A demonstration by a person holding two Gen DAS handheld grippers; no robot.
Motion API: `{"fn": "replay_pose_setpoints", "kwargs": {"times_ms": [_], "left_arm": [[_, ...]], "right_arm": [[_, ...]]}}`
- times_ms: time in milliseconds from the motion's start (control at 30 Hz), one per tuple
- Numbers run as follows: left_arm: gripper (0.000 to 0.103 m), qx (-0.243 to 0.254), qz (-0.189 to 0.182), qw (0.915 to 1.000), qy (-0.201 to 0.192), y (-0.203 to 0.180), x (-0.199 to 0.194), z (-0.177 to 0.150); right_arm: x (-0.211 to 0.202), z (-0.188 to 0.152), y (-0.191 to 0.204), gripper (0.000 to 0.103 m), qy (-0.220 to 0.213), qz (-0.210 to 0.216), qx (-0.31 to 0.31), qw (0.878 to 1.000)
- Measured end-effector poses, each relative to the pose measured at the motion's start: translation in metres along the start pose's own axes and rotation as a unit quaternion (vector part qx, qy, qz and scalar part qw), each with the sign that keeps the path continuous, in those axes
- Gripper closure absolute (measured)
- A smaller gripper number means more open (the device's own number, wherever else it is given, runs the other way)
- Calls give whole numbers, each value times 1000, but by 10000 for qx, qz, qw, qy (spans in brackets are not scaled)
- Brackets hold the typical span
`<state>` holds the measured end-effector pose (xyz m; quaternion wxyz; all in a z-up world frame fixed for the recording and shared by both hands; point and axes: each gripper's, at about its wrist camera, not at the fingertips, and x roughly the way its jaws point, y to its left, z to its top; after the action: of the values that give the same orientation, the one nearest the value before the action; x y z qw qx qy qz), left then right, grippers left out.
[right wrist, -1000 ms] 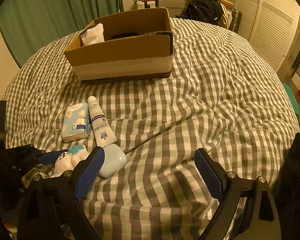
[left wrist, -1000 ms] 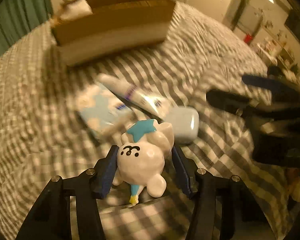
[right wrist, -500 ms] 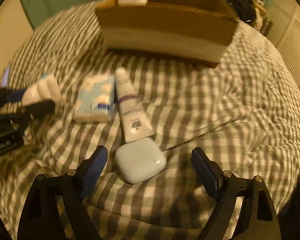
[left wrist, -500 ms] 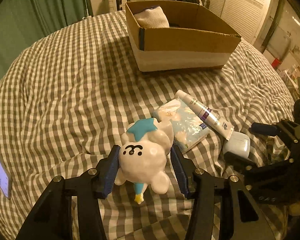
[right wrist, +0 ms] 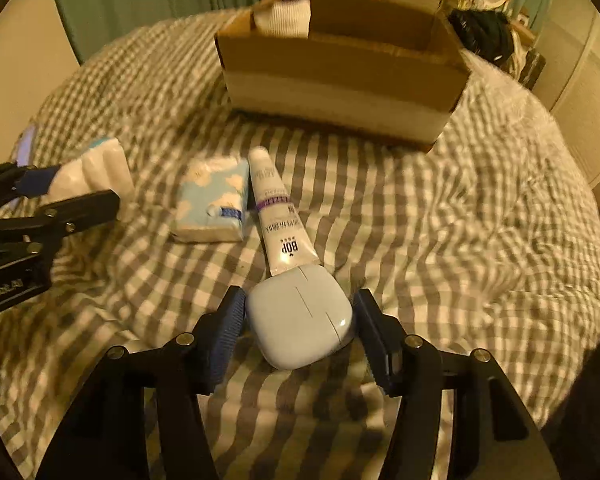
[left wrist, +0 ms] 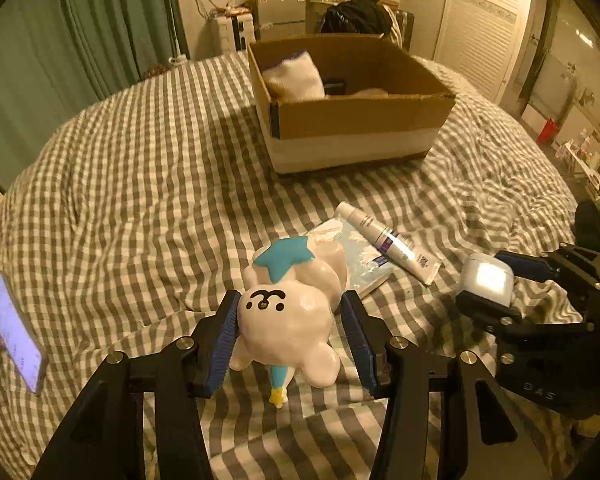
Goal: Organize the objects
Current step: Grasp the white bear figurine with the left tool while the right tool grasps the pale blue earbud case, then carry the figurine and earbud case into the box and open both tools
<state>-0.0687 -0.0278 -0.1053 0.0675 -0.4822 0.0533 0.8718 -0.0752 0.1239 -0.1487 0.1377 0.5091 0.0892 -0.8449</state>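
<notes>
On the checked bed (left wrist: 140, 184), short of the cardboard box (left wrist: 356, 140), the left claw (left wrist: 290, 340) is pinching a white bear figurine (left wrist: 288, 320) by its rounded head, star-capped end pointing toward the box. The right claw (right wrist: 300, 326) has just been closing around a pale blue case (right wrist: 300, 320); its left pad is sitting against the case's side, while a thin dark gap is showing at the right pad, so it is not yet gripping.

The figurine is glossy and curved, and the pads are catching only its widest bulge; I judge it is liable to squirt forward or roll out if the claw is tilted further on the way to the box. The case is smooth and lying skewed between the pads, its far corner touching the crimped end of the white tube (right wrist: 280, 216). A closing squeeze may twist it or nudge the tube, and the soft quilt underneath is giving nothing firm to press against.

The left wrist view is showing the box interior, holding a white rolled cloth (left wrist: 294, 80) and a dark item, plus a lit phone (left wrist: 16, 332) lying at the bed's left edge; the right wrist view is blurring the box. Only the right wrist view is showing the cloud-printed tissue pack (right wrist: 212, 204) whole and the pad gap at the case.
</notes>
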Motion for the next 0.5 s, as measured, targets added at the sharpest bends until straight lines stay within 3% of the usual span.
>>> {"fn": "replay_pose_setpoints", "kwargs": {"times_ms": [233, 500], "left_arm": [[51, 104, 58, 9988, -471, -6, -42, 6], [51, 226, 39, 9960, -866, -12, -75, 24]], "right_arm": [[-55, -2, -3, 48, -560, 66, 249, 9981], [-123, 14, 9, 48, -1326, -21, 125, 9911]]}}
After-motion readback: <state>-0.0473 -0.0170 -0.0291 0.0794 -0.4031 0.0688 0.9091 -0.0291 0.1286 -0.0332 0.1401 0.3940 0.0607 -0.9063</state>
